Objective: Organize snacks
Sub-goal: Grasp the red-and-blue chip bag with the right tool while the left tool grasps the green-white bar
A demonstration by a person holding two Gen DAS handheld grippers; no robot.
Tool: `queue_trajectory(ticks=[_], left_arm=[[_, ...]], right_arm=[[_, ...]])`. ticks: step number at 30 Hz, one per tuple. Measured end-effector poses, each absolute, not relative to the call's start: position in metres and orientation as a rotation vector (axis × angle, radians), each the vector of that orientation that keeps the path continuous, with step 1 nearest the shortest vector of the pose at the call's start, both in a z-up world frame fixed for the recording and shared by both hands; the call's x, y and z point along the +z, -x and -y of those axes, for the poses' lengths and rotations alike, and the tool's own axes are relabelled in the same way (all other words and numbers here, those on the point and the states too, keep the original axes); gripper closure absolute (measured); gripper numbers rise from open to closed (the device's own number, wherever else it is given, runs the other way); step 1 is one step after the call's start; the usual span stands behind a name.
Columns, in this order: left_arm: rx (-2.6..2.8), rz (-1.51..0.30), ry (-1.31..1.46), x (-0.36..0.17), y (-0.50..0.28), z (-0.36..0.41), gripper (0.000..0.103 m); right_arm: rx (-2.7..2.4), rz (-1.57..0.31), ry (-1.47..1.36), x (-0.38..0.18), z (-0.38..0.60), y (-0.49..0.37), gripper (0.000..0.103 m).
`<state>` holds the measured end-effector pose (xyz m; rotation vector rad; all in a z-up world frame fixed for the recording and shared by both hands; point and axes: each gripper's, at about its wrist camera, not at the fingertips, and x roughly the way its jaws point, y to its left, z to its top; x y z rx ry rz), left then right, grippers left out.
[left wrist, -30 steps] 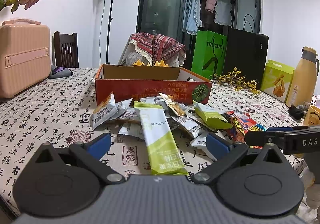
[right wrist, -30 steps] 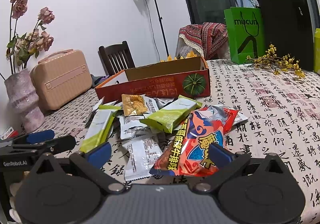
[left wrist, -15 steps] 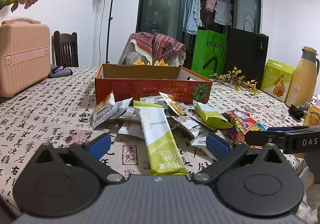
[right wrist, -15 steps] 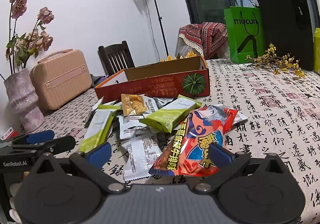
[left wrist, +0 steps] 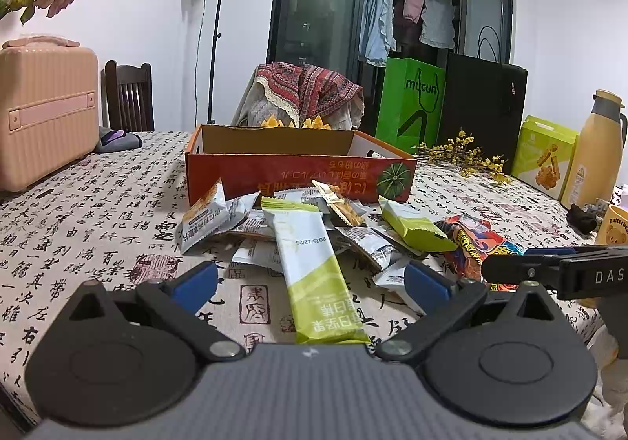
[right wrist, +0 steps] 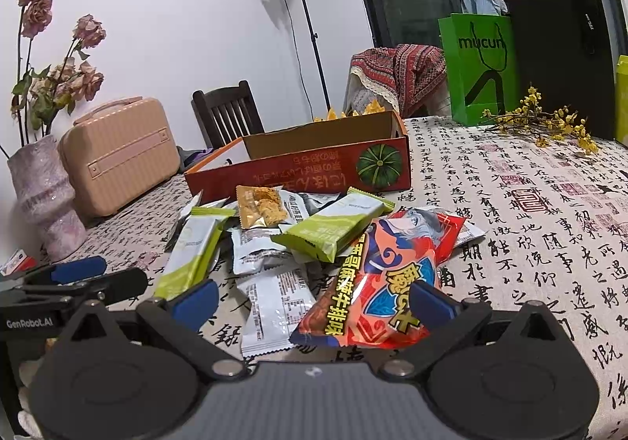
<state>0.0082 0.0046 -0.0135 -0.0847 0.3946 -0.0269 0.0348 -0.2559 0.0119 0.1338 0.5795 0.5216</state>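
A pile of snack packets lies on the tablecloth in front of an open red cardboard box (left wrist: 302,173) (right wrist: 306,169). My left gripper (left wrist: 310,283) is open; a long green-and-white packet (left wrist: 314,267) lies between its fingers. My right gripper (right wrist: 312,298) is open; a large red packet (right wrist: 388,279) and a white packet (right wrist: 274,302) lie between its fingers. Other green (right wrist: 333,224), white and orange (right wrist: 261,204) packets lie in the pile. Each gripper shows at the edge of the other's view.
A pink case (left wrist: 43,106) and a vase of flowers (right wrist: 43,196) stand at the left. A green bag (left wrist: 412,102), a black bag, a green carton (left wrist: 543,153), a yellow flask (left wrist: 596,149) and yellow flowers (right wrist: 549,122) stand at the right and back.
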Motion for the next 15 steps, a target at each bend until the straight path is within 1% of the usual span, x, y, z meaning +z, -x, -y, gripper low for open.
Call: queue_trajectory(ticks=[9,15], left_arm=[[-0.021,-0.402,0.09,-0.014,-0.01,-0.006,0.0],[0.004,-0.417,0.091,-0.016,-0.021,-0.006,0.0]], right_arm=[[0.541,-0.573,-0.121,0.013,0.255,-0.035,0.0],[0.443,-0.567,-0.091,0.012,0.258,-0.048,0.0]])
